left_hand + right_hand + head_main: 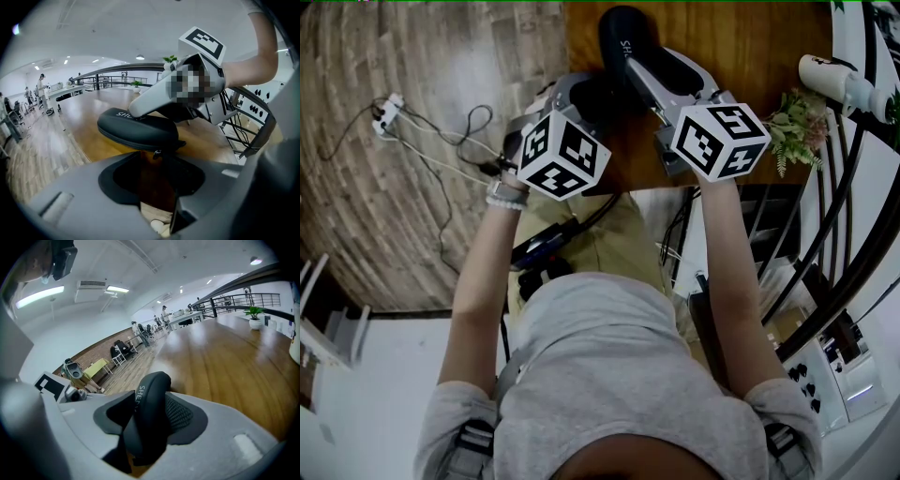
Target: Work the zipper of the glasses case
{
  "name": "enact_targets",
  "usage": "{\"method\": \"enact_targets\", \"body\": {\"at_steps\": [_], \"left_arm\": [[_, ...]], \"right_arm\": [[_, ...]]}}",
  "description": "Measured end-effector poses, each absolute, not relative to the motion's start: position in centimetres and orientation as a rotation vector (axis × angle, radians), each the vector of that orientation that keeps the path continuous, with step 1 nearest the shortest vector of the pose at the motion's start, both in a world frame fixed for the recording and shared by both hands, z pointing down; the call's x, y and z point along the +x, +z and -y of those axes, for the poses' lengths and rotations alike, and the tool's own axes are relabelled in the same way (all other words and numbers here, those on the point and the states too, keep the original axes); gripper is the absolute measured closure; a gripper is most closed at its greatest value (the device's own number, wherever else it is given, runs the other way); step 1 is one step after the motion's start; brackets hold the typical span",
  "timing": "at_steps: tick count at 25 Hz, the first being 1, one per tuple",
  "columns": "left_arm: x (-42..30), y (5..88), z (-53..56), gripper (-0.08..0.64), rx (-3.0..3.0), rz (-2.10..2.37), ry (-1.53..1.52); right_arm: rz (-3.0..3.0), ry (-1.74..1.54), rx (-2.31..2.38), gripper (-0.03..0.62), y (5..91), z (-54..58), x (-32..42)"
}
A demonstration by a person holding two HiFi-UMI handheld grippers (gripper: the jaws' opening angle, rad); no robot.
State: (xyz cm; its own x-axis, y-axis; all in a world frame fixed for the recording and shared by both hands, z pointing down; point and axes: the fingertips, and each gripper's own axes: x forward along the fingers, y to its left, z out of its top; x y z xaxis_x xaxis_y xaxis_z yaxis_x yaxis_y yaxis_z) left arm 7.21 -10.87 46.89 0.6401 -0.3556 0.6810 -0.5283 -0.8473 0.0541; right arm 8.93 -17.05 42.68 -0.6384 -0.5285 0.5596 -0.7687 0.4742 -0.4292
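Our right tongs (pixel 150 420) are clamped on the glasses case (pixel 151 394) over the bench (pixel 225 357). Left tongs (pixel 157 176) gape empty, just short of the zipper pull (pixel 157 153). We'd pinch it squarely, case held steady.

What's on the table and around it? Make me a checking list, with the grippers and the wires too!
Surface: brown wooden table.
Job's things: black glasses case, looks closed; its zipper pull hangs at the end facing the left gripper.
Clutter: leafy sprig and a white object, too unclear to name, at the table's right side.
Grippers: right gripper clamped on the case; left gripper has jaws apart, tips just short of the pull.
Cables: white cables and a plug block on the floor.
Surroundings: curved black railing, wood-pattern floor.
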Motion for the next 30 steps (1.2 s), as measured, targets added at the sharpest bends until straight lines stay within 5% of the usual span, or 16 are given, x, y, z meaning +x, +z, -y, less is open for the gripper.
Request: {"method": "enact_targets", "body": {"at_steps": [11, 15, 30], "left_arm": [[7.50, 46.85, 10.84, 0.439, 2.650, 0.646, 1.051], [7.55, 46.87, 10.48, 0.512, 2.666, 0.639, 1.056], [7.01, 46.65, 10.08, 0.512, 2.680, 0.642, 1.054]], "right_arm": [[2.377, 0.954, 1.108, 0.388, 42.58, 17.11, 8.97], [2.380, 0.956, 1.113, 0.388, 42.60, 17.16, 9.00], [2.376, 0.933, 1.115, 0.388, 42.64, 17.20, 9.01]]}}
